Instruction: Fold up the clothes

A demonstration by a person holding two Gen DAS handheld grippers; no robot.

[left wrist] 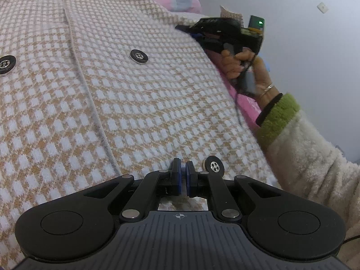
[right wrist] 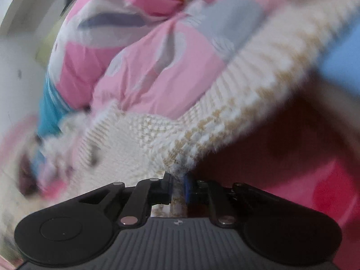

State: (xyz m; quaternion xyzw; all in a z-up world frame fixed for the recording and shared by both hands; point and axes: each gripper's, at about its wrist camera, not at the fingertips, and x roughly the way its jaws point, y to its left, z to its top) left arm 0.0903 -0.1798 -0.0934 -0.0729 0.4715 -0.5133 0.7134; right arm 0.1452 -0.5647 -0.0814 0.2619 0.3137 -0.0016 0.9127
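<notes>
On pink bedding (right wrist: 144, 83), checked cardigan (left wrist: 135, 103) lay spread, buttons up. Left gripper (left wrist: 182, 168) pinched near hem, likely anchoring. Right gripper (right wrist: 178, 180) clamped ribbed edge (right wrist: 225, 103), probably for fold.

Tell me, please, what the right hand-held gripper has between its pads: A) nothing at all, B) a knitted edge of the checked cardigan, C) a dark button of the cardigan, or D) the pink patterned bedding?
B: in the right wrist view the right hand-held gripper is shut on the checked cardigan, its knitted edge bunched between the pads, while the pink bedding lies beyond.
</notes>
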